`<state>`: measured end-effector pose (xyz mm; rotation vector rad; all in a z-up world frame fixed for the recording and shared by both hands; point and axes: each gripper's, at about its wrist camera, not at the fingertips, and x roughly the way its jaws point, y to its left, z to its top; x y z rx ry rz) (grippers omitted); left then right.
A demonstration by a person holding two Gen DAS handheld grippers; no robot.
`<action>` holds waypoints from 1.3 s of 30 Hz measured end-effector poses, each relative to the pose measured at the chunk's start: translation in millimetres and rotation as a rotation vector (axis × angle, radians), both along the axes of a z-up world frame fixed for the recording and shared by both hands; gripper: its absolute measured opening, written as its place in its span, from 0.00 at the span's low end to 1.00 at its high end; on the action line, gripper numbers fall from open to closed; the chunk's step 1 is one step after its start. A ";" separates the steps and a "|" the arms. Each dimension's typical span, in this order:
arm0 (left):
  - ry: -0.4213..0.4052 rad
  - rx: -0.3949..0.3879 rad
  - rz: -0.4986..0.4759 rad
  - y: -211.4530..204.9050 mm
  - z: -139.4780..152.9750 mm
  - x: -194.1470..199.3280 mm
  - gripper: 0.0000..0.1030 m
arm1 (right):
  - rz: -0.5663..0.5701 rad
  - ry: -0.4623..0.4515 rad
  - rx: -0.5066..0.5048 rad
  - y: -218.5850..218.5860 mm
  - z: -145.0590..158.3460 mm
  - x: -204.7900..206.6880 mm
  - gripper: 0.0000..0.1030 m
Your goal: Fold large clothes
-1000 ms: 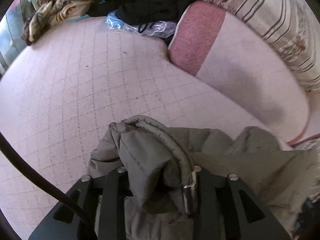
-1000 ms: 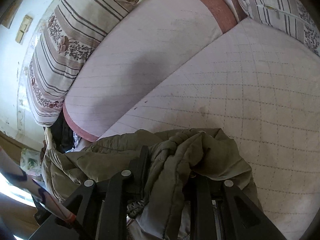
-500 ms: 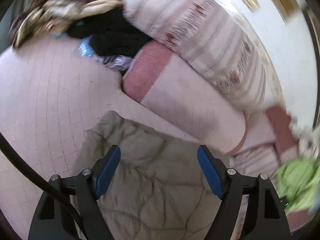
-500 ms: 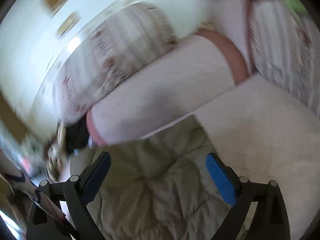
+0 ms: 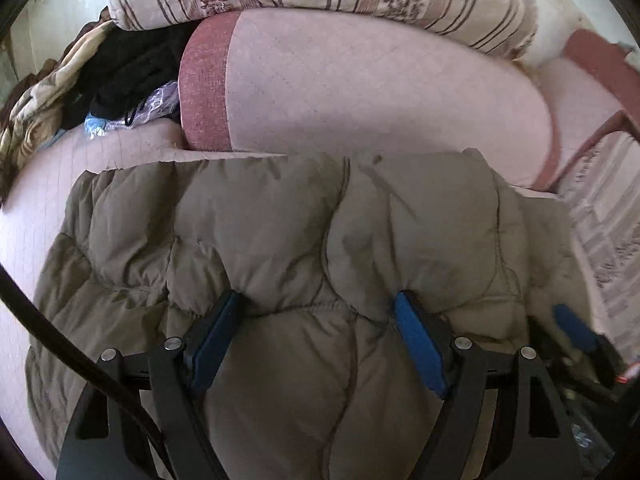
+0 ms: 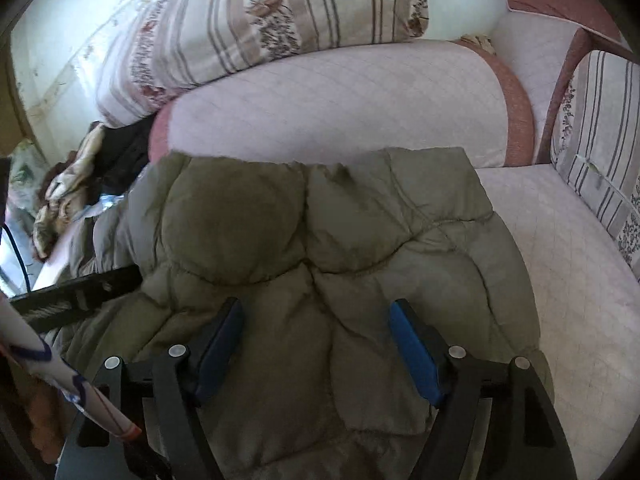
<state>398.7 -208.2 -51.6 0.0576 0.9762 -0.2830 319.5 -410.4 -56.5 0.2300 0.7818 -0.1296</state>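
Each wrist camera looks forward and downward along its own tool, close above the olive quilted jacket (image 5: 304, 240) on the sofa seat. Both face the pink back cushion (image 5: 380, 92) and striped pillow (image 6: 260, 24), sharing jacket and cushion.

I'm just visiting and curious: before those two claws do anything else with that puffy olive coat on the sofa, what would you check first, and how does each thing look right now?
1. Left gripper open, holding nothing: ok.
2. Right gripper open, holding nothing: ok.
3. Olive coat lying folded on the pink seat, not hanging off: ok at the far edge; the near edge is hidden.
4. Fold lies flat: not ok, the padding bulges.
5. Black cable clear of the coat: cannot tell.
6. Grippers apart from each other: ok; the right one's blue pad shows beside the left.
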 end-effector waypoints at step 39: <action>0.059 -0.048 0.341 274.7 3.5 -62.3 0.89 | -0.210 0.106 0.208 -103.6 -21.9 -162.2 0.91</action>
